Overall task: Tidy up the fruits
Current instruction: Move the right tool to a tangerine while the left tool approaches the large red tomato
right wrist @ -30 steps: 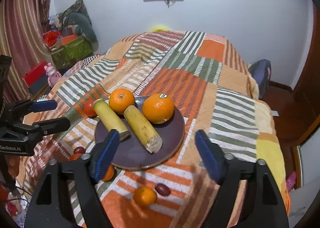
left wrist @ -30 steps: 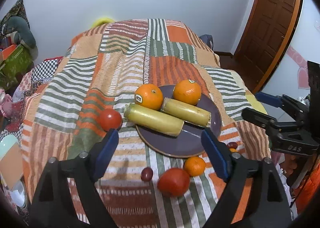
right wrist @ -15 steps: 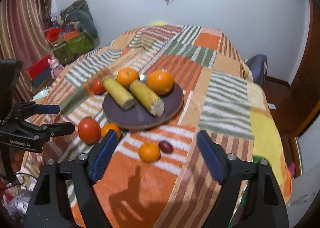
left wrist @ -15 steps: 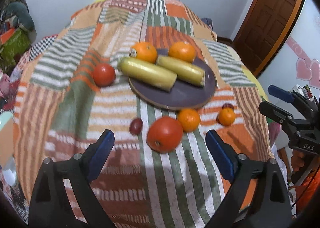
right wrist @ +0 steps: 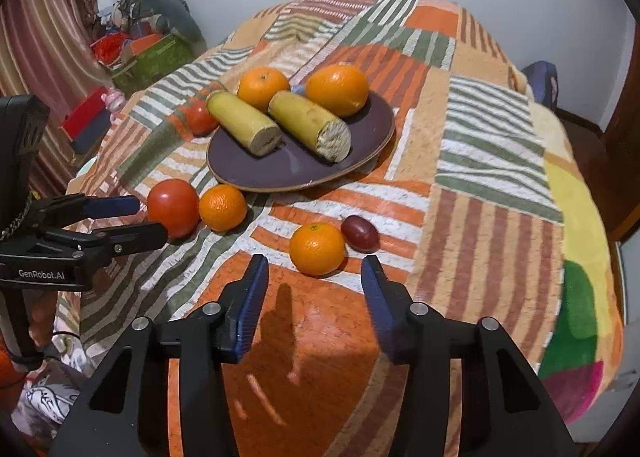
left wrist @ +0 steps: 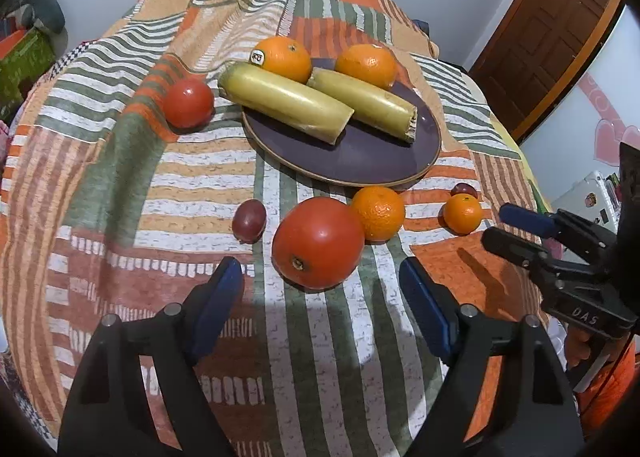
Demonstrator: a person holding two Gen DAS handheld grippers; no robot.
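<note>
Your left gripper (left wrist: 320,289) gapes before the big tomato (left wrist: 318,241); your right gripper (right wrist: 314,277), just narrowing, grips nothing, its mandarin (right wrist: 317,248) ahead, bare blanket (right wrist: 500,217) toward the bed's right edge.

Both grippers are coming down toward the bedspread (right wrist: 472,161), so the loose fruit in front of the plate is filling more of each view. The left gripper (left wrist: 320,289) is now lining up just short of the big tomato (left wrist: 318,243), its jaws narrowing a little with nothing between them. The right gripper (right wrist: 314,285) is closing in on the small orange (right wrist: 317,248); its jaws are narrowing markedly, and the orange sits just ahead of the tips, not between the pads.
</note>
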